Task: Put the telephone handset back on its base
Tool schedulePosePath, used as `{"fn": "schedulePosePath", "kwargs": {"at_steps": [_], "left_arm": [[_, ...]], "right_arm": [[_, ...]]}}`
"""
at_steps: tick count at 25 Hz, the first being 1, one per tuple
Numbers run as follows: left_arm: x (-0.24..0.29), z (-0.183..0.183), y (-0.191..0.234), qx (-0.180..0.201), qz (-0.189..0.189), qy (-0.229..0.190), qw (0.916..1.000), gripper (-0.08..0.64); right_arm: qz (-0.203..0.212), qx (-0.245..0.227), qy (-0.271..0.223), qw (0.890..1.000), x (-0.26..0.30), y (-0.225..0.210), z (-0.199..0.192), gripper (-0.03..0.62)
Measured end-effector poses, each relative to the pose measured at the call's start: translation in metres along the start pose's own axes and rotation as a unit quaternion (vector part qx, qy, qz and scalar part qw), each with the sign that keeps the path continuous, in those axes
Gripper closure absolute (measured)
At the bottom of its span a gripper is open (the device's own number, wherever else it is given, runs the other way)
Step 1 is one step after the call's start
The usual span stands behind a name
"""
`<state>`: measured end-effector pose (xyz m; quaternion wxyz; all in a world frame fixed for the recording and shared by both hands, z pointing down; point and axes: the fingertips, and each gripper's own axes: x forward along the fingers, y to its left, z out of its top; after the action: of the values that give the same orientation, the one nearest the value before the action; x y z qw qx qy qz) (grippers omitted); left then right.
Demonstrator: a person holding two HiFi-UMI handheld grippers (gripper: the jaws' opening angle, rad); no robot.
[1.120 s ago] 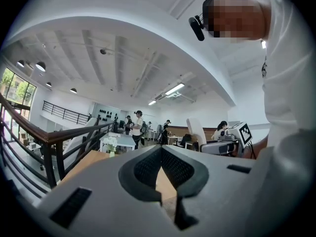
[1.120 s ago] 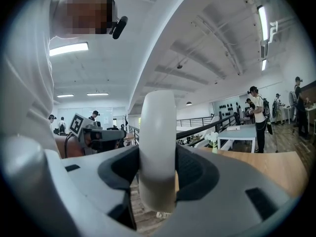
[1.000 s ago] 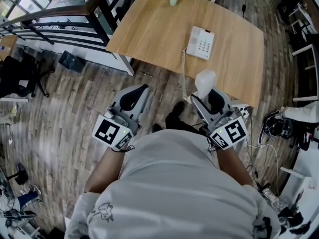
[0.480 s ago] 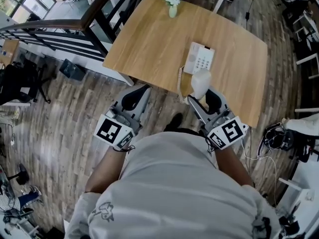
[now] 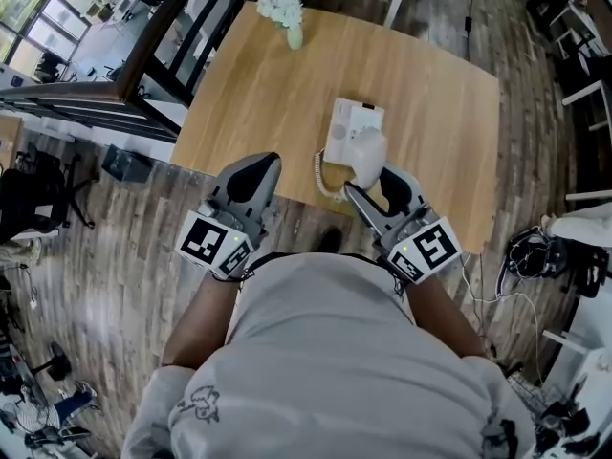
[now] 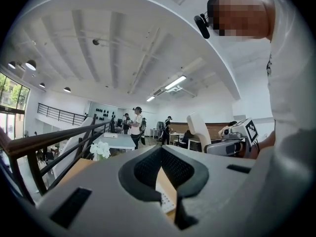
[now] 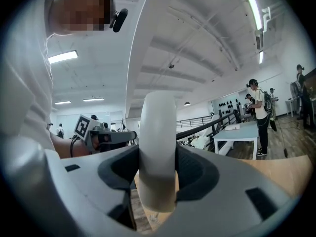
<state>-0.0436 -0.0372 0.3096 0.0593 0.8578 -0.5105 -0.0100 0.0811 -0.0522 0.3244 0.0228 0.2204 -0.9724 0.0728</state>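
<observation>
So the big wooden bench [image 5: 435,84] is a lot closer than a second ago. The person has walked right up to its near edge, and that's the main change here. The right gripper [image 5: 369,184] has come in with it, jaws clamped on the handset [image 7: 158,147] around its middle, so the grip looks solid. The left gripper [image 5: 251,182] just hangs off the near edge over the floor, jaws closed on nothing, not doing any work.

The base [image 5: 346,122] sits a bit in from the near edge, about mid-bench, keypad up. A second back the handset was out over the floor, well apart from the base. Now it's over the bench and overlaps the base's near right side from above. Can't tell if it's touching yet.

The coiled cord [image 5: 320,168] droops off the base's left side. The flowers [image 5: 285,8] are at the far left corner, out of the way.

I'd guess what's left is lining it up with the cradle and lowering
</observation>
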Motion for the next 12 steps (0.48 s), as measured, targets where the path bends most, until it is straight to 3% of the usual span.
{"fn": "schedulePosePath", "kwargs": {"at_steps": [5,12], "left_arm": [[0.030,0.000,0.012,0.002,-0.017,0.005,0.9998,0.554],[0.067,0.004,0.044,0.007,-0.070,0.003,0.9975,0.554]], "right_arm": [[-0.021,0.012,0.003,1.000,0.007,-0.024,-0.001,0.370],[-0.057,0.011,0.007,0.998,0.038,-0.040,0.003,0.369]]}}
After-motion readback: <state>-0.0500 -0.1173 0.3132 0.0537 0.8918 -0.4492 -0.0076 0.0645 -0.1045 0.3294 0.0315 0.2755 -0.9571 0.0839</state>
